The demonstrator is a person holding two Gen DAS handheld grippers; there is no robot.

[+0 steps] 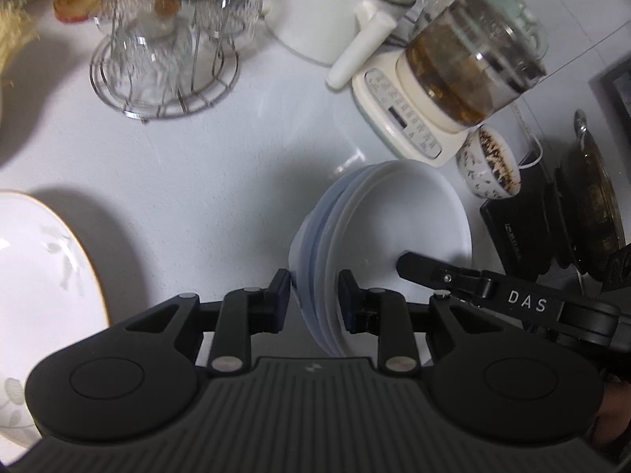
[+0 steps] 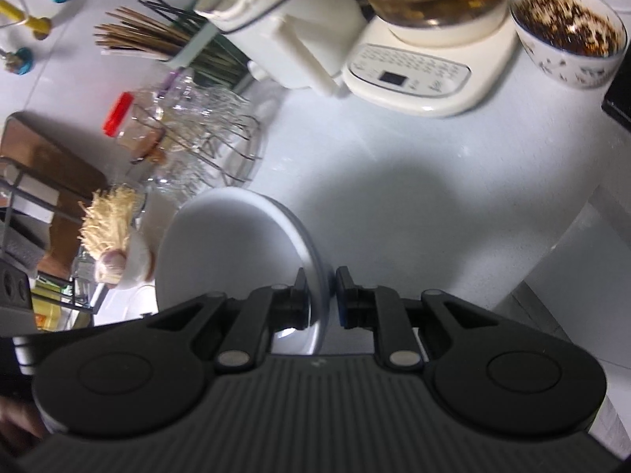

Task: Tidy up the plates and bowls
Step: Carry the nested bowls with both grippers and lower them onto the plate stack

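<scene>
In the left wrist view my left gripper (image 1: 314, 295) is shut on the near rim of a stack of white bowls (image 1: 394, 213), held tilted above the white counter (image 1: 221, 181). My right gripper's finger (image 1: 426, 266) reaches into the top bowl from the right. In the right wrist view my right gripper (image 2: 321, 291) is shut on the rim of the white bowl (image 2: 228, 244), one finger inside and one outside. A white plate with a gold rim and leaf print (image 1: 43, 260) lies at the left edge.
A wire rack of glasses (image 1: 165, 63), a white pot (image 1: 327, 12), a glass kettle on a cream base (image 1: 465, 63), a patterned bowl of dark flakes (image 1: 493, 161) and a black stove with a pan (image 1: 583, 205) crowd the back. The counter edge (image 2: 568, 244) drops off at right.
</scene>
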